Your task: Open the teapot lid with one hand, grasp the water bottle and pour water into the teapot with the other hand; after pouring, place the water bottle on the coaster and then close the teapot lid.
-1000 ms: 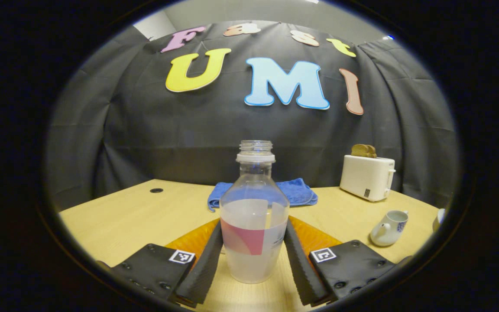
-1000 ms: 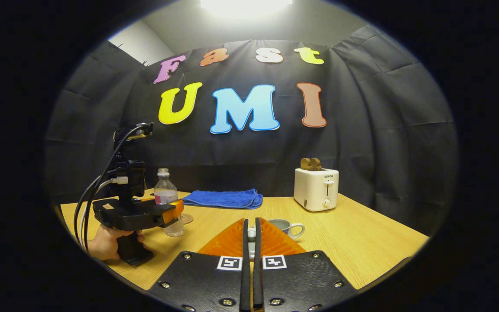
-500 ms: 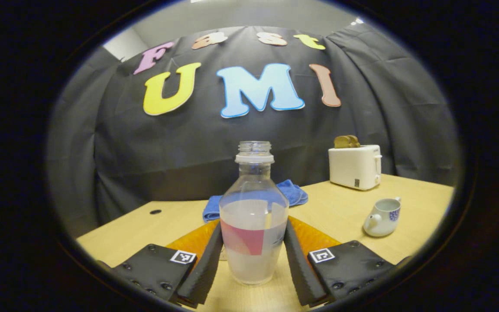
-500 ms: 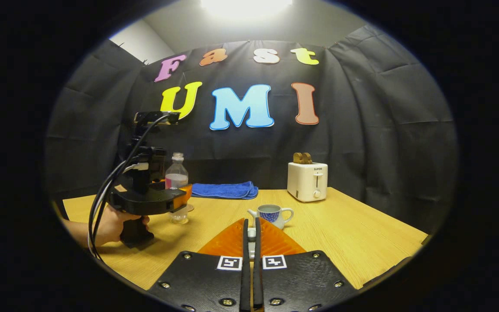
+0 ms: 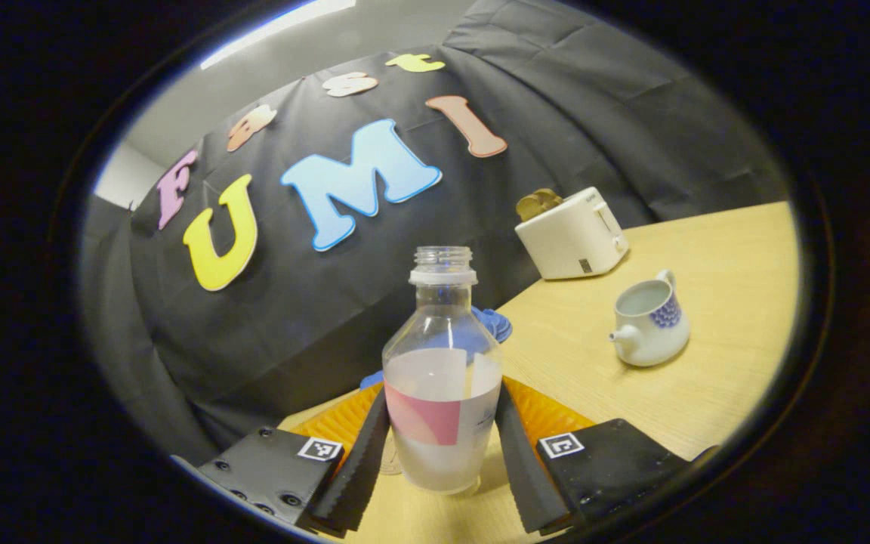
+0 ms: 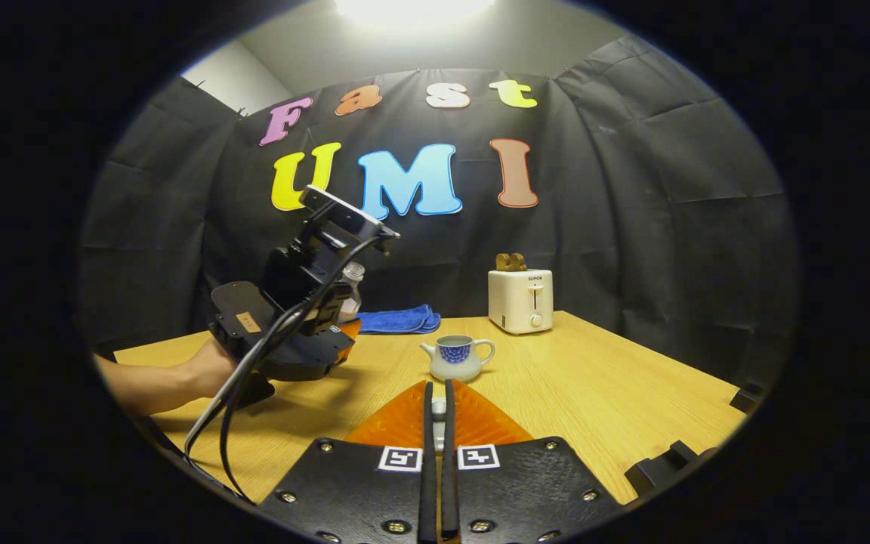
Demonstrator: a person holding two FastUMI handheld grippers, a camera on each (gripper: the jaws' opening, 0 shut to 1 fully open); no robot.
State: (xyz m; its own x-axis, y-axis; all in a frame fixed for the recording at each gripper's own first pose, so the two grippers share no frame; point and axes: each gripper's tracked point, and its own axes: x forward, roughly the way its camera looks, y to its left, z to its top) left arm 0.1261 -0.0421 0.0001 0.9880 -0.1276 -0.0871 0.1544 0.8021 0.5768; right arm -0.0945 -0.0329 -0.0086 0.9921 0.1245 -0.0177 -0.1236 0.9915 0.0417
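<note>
Pinching the water bottle (image 5: 442, 393) on both sides, the left gripper (image 5: 441, 461) holds it tilted above the table (image 5: 707, 378). The right gripper (image 6: 439, 423) (fingers pressed together on the lid (image 6: 439, 409)) faces the open teapot (image 6: 456, 357).

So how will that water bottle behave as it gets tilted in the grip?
The water bottle is uncapped and about half full, so it can spill early. Its clear, thin-looking wall may flex between the left gripper fingers. The sloshing water probably shifts its weight.
</note>
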